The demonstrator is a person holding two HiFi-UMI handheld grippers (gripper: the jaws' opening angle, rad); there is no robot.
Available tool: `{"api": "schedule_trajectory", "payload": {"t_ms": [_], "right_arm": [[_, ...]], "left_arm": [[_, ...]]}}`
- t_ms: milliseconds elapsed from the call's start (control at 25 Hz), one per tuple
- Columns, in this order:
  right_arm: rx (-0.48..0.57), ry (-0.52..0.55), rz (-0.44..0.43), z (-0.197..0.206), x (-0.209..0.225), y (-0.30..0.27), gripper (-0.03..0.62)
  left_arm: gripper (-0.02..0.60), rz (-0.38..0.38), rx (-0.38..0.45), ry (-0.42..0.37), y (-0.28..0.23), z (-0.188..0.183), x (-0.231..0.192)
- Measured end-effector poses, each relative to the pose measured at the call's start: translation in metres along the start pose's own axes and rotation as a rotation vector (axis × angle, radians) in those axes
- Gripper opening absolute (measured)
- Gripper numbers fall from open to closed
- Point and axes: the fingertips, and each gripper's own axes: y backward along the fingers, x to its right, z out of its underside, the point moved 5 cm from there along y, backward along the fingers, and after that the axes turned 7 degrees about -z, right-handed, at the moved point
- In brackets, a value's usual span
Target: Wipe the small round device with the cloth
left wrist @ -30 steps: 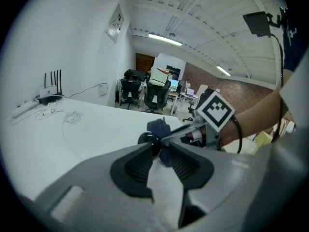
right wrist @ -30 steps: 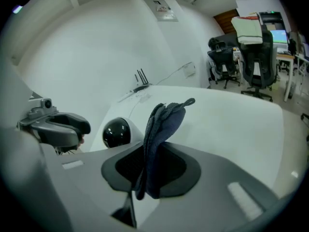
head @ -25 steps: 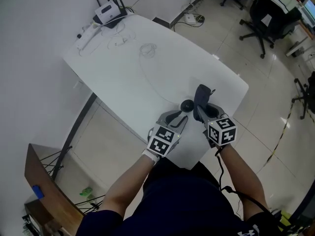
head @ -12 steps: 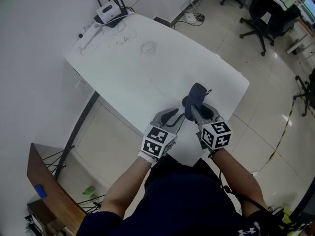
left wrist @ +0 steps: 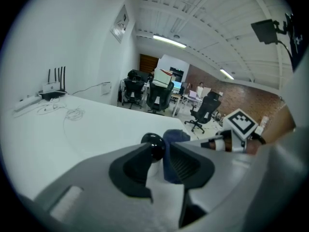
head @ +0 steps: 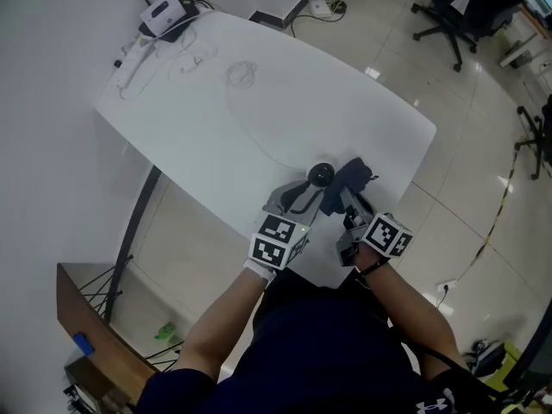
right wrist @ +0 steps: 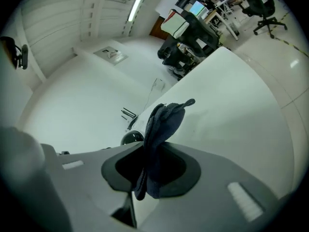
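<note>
The small round device point(head: 322, 175), a black ball on a white base, stands near the front edge of the white table point(head: 216, 128). My left gripper point(head: 310, 188) is closed around it; in the left gripper view the device point(left wrist: 153, 146) fills the gap between the jaw tips of the left gripper point(left wrist: 157, 154). My right gripper point(head: 343, 198) is shut on a dark blue cloth point(head: 349, 179), which hangs against the device's right side. In the right gripper view the cloth point(right wrist: 161, 124) sticks up from the right gripper point(right wrist: 152, 153), and the device point(right wrist: 131, 138) peeks out to its left.
A router point(head: 162, 11) with antennas, a white power strip point(head: 129, 54) and thin cables point(head: 241, 74) lie at the table's far corner. Office chairs point(head: 461, 11) stand on the tiled floor to the right. A wooden shelf point(head: 86, 317) sits at the lower left.
My right gripper has rolled and dropped, bringing the cloth from above the device down to its right side. My left gripper stays at the device.
</note>
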Motion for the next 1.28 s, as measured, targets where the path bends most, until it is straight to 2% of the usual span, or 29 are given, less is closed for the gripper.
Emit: {"api": "schedule_trajectory", "payload": {"t_ms": [120, 280, 360, 480, 560, 680, 800, 920, 1080, 1280], "right_arm": [[-0.05, -0.008, 0.061, 0.009, 0.015, -0.003, 0.08], [-0.165, 0.08, 0.206, 0.018, 0.034, -0.007, 0.08], [-0.201, 0.107, 0.23, 0.019, 0.035, -0.01, 0.08], [-0.196, 0.145, 0.207, 0.011, 0.027, -0.008, 0.08], [-0.158, 0.238, 0.185, -0.004, 0.011, -0.003, 0.08], [-0.125, 0.471, 0.124, -0.028, -0.024, 0.003, 0.08], [-0.152, 0.746, 0.036, -0.039, -0.063, 0.003, 0.08], [-0.207, 0.915, -0.03, -0.039, -0.088, 0.0, 0.08], [-0.278, 1.032, -0.056, -0.036, -0.097, -0.008, 0.08], [-0.388, 1.08, -0.094, -0.027, -0.092, -0.018, 0.08]], "left_arm": [[0.123, 0.008, -0.005, 0.012, -0.003, 0.0, 0.006], [0.123, 0.018, -0.008, 0.02, -0.003, 0.001, 0.007], [0.123, 0.018, -0.009, 0.024, -0.002, 0.003, 0.007], [0.123, 0.013, 0.002, 0.023, 0.004, 0.006, 0.005], [0.123, -0.006, 0.023, 0.0, 0.008, 0.008, 0.001], [0.124, -0.03, 0.05, -0.041, 0.016, 0.009, -0.001], [0.127, -0.031, 0.071, -0.073, 0.023, 0.003, 0.002], [0.127, -0.029, 0.083, -0.112, 0.023, -0.003, 0.006], [0.127, -0.018, 0.074, -0.14, 0.018, -0.005, 0.012], [0.127, -0.012, 0.041, -0.155, 0.01, -0.003, 0.014]]}}
